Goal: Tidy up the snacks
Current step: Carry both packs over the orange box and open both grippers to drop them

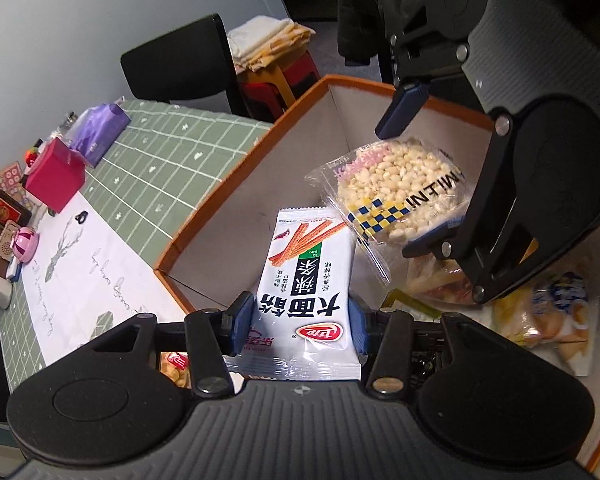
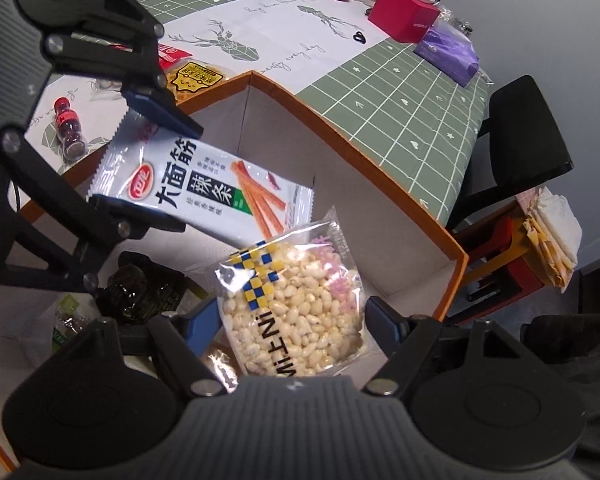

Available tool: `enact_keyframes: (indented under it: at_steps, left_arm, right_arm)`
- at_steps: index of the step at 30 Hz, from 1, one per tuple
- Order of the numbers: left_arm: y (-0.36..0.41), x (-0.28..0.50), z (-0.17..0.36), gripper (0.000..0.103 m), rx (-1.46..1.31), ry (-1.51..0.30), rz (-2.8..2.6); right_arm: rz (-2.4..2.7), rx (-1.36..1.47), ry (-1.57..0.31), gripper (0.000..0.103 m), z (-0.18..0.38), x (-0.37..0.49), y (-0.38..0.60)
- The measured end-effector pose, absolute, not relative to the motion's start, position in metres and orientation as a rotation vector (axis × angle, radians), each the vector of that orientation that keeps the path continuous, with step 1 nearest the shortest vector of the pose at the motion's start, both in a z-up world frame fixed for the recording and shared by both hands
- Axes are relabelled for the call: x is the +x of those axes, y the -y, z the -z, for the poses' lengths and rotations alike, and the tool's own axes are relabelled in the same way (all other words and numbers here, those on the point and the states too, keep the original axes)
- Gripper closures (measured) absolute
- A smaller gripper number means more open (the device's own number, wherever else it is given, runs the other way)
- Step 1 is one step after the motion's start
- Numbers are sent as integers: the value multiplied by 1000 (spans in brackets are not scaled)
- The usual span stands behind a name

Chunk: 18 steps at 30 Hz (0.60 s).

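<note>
Now the left gripper has its jaws clamped on a white spicy-strip packet and the right gripper grips a puffed-rice cake packet, both over the orange-rimmed storage box beside the tabletop.

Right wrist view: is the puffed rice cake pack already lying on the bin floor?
No. The puffed rice cake pack is clamped in the right gripper, jaws on both sides, above the orange-rimmed bin.

The white spicy-strip packet bears orange sticks and a red logo. The clear puffed-rice cake wrapper carries blue-and-yellow checks. The storage box is orange-rimmed, its tablecloth green-gridded.
</note>
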<state>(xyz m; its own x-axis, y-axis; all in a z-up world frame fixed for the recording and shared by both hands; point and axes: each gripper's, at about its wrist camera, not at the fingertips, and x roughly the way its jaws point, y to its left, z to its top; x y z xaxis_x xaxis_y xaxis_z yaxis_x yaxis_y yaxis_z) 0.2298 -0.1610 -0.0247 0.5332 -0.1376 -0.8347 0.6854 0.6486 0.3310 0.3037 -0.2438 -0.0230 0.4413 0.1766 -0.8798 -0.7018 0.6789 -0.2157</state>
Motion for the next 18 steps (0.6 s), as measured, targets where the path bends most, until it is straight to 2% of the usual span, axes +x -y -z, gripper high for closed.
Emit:
enact_keyframes:
  at_steps: [12, 18]
  left_arm:
    - [168, 241, 44, 47, 787, -915, 527]
    - [168, 242, 41, 37, 771, -908, 547]
  right_arm:
    - [-614, -701, -1036, 29, 47, 315, 239]
    - [-620, -676, -1041, 28, 45, 314, 241]
